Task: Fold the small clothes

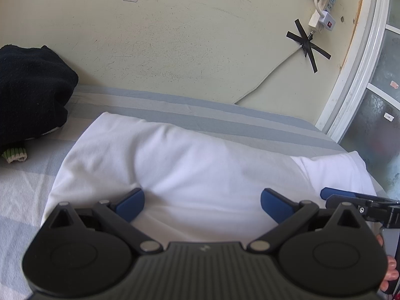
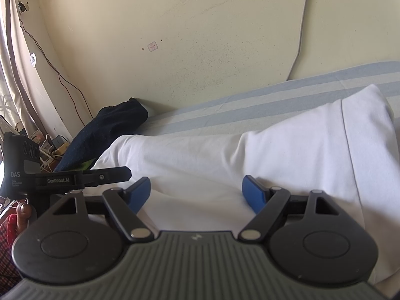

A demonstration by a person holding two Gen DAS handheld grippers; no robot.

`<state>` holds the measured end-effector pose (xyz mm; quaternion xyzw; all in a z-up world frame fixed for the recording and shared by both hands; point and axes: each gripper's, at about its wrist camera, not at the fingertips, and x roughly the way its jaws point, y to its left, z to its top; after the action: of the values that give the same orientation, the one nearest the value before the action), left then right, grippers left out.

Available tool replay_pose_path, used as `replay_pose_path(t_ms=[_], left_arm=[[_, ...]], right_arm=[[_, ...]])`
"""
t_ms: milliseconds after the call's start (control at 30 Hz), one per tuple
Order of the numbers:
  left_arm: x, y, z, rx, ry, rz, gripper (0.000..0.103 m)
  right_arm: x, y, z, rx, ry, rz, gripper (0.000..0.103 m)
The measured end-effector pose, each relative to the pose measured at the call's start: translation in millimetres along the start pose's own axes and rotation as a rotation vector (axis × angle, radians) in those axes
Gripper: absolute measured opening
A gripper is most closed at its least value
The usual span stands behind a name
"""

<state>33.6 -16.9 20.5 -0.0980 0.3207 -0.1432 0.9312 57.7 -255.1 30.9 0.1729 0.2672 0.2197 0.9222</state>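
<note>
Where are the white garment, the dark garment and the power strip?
white garment (image 1: 180,165): left wrist view, middle of the folded body.
dark garment (image 1: 32,87): left wrist view, centre of the heap.
power strip (image 1: 325,7): left wrist view, its body on the wall.

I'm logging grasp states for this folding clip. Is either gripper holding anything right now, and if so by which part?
Nothing is held. The left gripper and right gripper both stand open over the white garment.

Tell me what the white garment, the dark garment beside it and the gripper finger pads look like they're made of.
White garment: soft matte knit, probably cotton jersey; smooth folds, no sheen. Dark garment: thicker, fuzzy knit, perhaps wool or fleece; nubbly surface with lint specks. Left gripper finger pads: smooth blue pads, likely rubber or plastic; can't tell which.
</note>
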Motion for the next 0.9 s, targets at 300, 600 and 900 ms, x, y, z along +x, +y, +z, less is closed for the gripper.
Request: replay_pose_path(t_ms=[300, 600, 900], left_arm=[[1.0, -2.3, -0.4, 0.015, 0.006, 0.01, 0.103], [2.5, -8.1, -2.0, 0.05, 0.018, 0.034, 0.103], [2.5, -8.5, -2.9, 0.056, 0.02, 0.039, 0.103]], right_arm=[[4.1, 2.1, -0.5, -0.014, 0.006, -0.012, 0.083], [8.2, 8.3, -2.1, -0.043, 0.007, -0.042, 0.083], [7.5, 8.6, -3.2, -0.044, -0.005, -0.045, 0.083]])
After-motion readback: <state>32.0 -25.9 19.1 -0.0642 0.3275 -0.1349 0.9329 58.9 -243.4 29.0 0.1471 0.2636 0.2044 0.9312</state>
